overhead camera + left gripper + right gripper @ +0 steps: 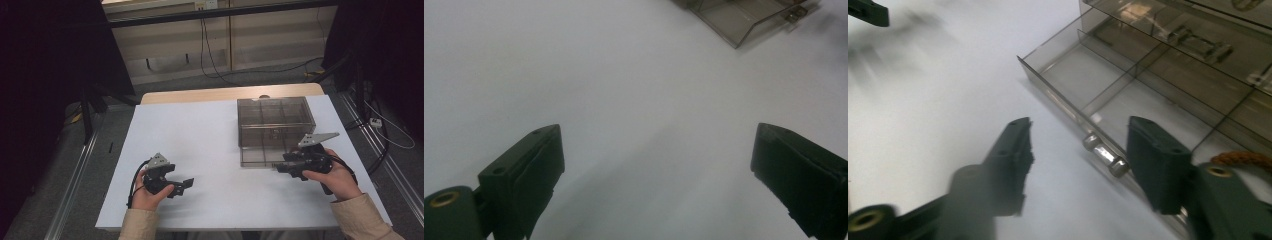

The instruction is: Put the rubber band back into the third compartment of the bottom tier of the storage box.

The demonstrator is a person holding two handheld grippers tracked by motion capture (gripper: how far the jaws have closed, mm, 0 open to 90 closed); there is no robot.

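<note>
High view: a person's two hands come in at the near edge of a white table (200, 150), each holding a black two-jaw gripper. Right gripper (278, 167) sits right at the front of a smoky clear plastic drawer box (275, 120), jaws pointing across toward the left gripper. Bottom drawer (260, 156) stands pulled out from the box, just ahead of the right jaws. Right gripper view: jaws parted about halfway, nothing pinched; small silver handle (1104, 154) on the drawer's front wall lies in the gap between them, nearer the right-hand jaw, pads not pressing it so far as I can tell. Left-hand jaw blurred. Drawer's dividers and bare compartments show just beyond the jaw tips. Left gripper (182, 186) well apart from the box, low over bare table; in the left gripper view its jaws are spread wide with only white surface between them, and a corner of the drawer shows far ahead to the upper right.
</note>
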